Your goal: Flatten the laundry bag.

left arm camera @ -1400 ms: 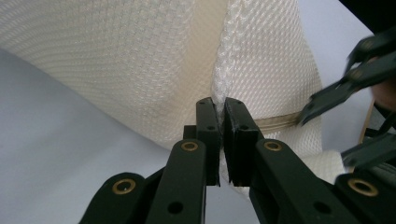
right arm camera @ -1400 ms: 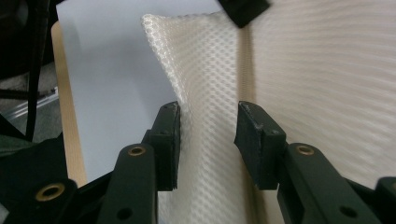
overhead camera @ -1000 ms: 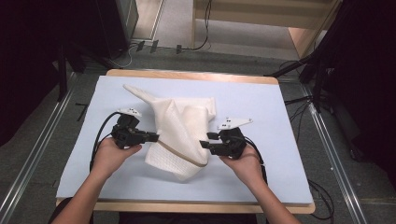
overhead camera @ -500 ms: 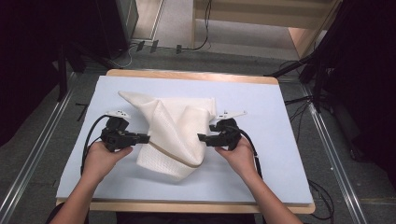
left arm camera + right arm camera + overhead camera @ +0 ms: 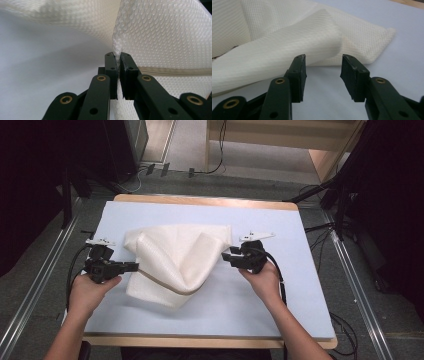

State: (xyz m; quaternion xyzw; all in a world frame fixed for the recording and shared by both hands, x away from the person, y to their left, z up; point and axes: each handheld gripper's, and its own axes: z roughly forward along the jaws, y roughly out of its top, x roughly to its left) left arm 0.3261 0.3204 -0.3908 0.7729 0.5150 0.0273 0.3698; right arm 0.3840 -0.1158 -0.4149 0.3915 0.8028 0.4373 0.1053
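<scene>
While the white mesh cloth (image 5: 175, 262) lies rumpled mid-surface, slightly toward the left edge, the left tongs (image 5: 118, 75) pinch its left hem; the right tongs (image 5: 323, 75), jaws just narrowing with nothing between, face its near fold (image 5: 322, 37).

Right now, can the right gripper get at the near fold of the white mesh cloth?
Probably yes. The right gripper has its jaws open with nothing between them, and the fold of the white mesh cloth lies just ahead, with bare blue mat between.
</scene>
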